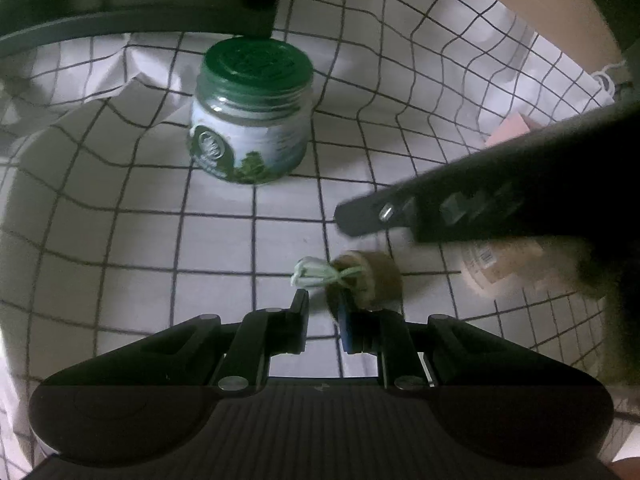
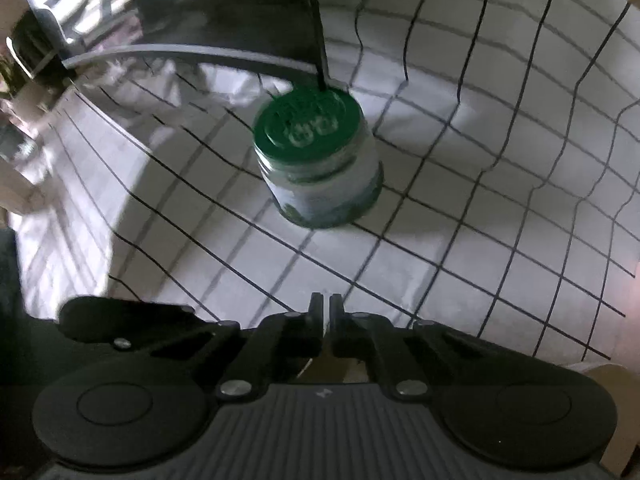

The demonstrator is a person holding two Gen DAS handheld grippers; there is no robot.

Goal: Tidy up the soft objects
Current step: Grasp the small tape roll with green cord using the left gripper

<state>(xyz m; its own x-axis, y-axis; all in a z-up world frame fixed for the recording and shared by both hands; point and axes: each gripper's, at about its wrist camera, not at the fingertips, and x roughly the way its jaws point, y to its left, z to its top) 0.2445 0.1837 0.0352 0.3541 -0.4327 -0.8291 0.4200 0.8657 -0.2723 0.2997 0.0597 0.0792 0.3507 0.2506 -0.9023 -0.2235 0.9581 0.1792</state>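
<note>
Brown and round, the small soft pouch (image 1: 366,280) with its pale green drawstring bow (image 1: 316,276) lies on the white checked cloth (image 1: 160,240), touching your left gripper (image 1: 322,312) at its right-hand, blue-padded finger (image 1: 346,324). Those jaws stand a little apart; whether they pinch it you cannot tell. Your right gripper (image 2: 325,308) is closed on nothing, pointing at the green-lidded jar (image 2: 316,160), which stands upright well beyond both.
</note>
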